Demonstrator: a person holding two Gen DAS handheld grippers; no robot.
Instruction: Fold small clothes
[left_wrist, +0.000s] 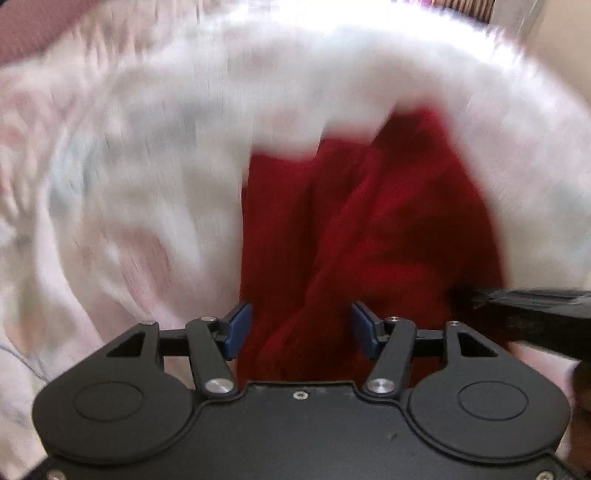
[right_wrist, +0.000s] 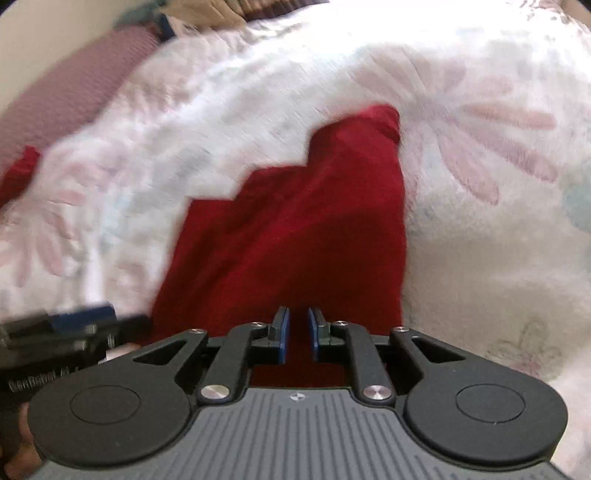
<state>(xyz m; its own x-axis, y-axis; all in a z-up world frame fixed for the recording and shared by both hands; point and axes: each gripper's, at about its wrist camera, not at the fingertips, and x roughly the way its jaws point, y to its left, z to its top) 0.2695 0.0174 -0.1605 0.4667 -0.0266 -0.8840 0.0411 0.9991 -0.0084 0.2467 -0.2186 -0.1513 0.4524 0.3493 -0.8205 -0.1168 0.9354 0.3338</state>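
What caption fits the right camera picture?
Right gripper nearly shut over a red cloth on a flowery blanket.

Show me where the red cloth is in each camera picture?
Left wrist view: red cloth fills the centre, right of middle.
Right wrist view: red cloth lies in the centre, narrowing to the upper right.
Shared landmark: the flowered white bedspread beneath it.

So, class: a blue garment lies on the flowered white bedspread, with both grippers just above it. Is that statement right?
Not quite: the garment is red, not blue, as the right wrist view shows. It does lie on the flowered white bedspread, with the left gripper and right gripper just above it.
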